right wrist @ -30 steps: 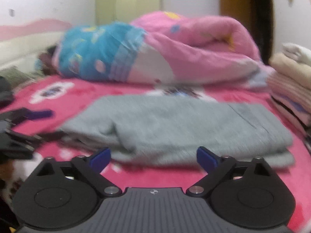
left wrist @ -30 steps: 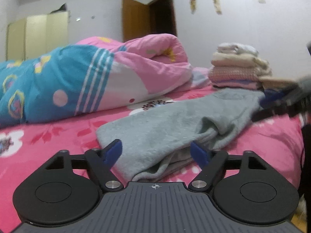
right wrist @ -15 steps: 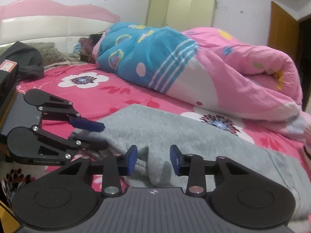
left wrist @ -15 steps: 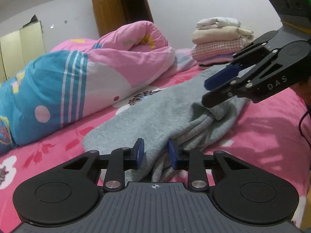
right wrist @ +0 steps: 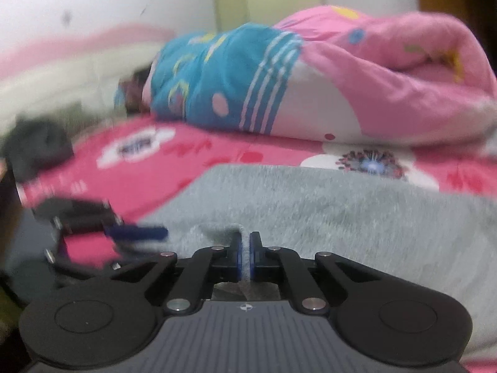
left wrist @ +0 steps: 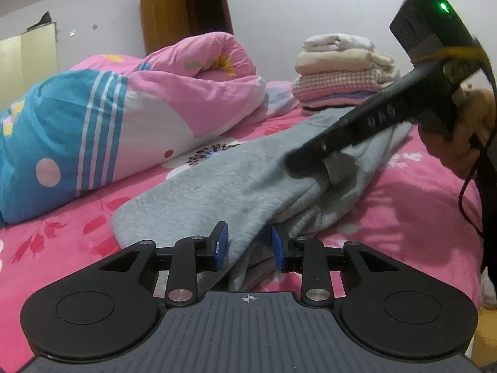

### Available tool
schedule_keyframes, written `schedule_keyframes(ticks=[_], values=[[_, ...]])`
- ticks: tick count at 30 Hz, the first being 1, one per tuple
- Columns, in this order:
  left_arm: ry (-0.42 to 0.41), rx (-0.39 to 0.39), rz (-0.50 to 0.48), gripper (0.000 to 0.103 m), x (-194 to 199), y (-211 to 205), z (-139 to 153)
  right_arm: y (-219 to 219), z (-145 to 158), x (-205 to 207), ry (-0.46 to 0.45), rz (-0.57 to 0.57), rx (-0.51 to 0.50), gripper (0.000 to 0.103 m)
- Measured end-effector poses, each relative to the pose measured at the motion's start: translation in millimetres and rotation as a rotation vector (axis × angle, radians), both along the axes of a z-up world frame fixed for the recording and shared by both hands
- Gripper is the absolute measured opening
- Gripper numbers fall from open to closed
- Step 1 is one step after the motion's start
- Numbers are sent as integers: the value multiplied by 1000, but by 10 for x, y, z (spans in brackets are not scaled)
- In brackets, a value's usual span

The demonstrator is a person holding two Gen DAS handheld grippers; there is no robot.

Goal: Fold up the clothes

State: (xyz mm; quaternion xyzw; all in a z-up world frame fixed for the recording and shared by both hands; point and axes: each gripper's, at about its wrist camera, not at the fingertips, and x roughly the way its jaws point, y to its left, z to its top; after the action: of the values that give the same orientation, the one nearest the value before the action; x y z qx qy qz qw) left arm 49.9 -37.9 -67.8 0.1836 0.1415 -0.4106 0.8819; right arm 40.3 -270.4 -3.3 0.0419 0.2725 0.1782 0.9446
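A grey fleece garment (left wrist: 217,186) lies folded lengthwise on the pink flowered bed sheet (left wrist: 419,211). My left gripper (left wrist: 248,245) is shut on a thick bunch of its near end, with cloth filling the gap between the blue pads. In the right wrist view my right gripper (right wrist: 246,255) is shut on a thin ridge of the grey garment (right wrist: 341,217). In the left wrist view the right gripper (left wrist: 310,155) pinches the garment's edge farther along, held by a hand (left wrist: 459,130). The left gripper (right wrist: 136,233) shows blurred at the right wrist view's left.
A rolled pink and blue quilt (left wrist: 124,118) lies along the far side of the bed. A stack of folded clothes (left wrist: 338,74) stands behind the garment's far end. A dark item (right wrist: 37,146) lies near the headboard. A brown door (left wrist: 164,18) is behind.
My right gripper has come down and shut on the garment's edge. My left gripper stays closed on the near end as half a second ago. The right wrist view is now motion-blurred.
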Motion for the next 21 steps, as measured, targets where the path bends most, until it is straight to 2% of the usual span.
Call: schedule_keyframes(ticks=[3, 6, 8, 9, 12, 21], values=[[-12, 18, -1, 30, -10, -46, -7, -123, -62, -4, 11, -3, 110, 4], [-37, 3, 45, 28, -1, -60, 4, -179, -82, -35, 1, -6, 158, 4], [-43, -16, 81, 16, 22, -48, 16, -208, -69, -77, -24, -1, 174, 4], [-41, -34, 100, 14, 37, -27, 27, -227, -58, -103, -39, 4, 182, 4], [-24, -80, 142, 12, 82, 30, 55, -267, -24, -197, -73, 9, 166, 4], [-23, -102, 172, 9, 109, 44, 75, -261, 118, -490, -161, 17, 71, 4]])
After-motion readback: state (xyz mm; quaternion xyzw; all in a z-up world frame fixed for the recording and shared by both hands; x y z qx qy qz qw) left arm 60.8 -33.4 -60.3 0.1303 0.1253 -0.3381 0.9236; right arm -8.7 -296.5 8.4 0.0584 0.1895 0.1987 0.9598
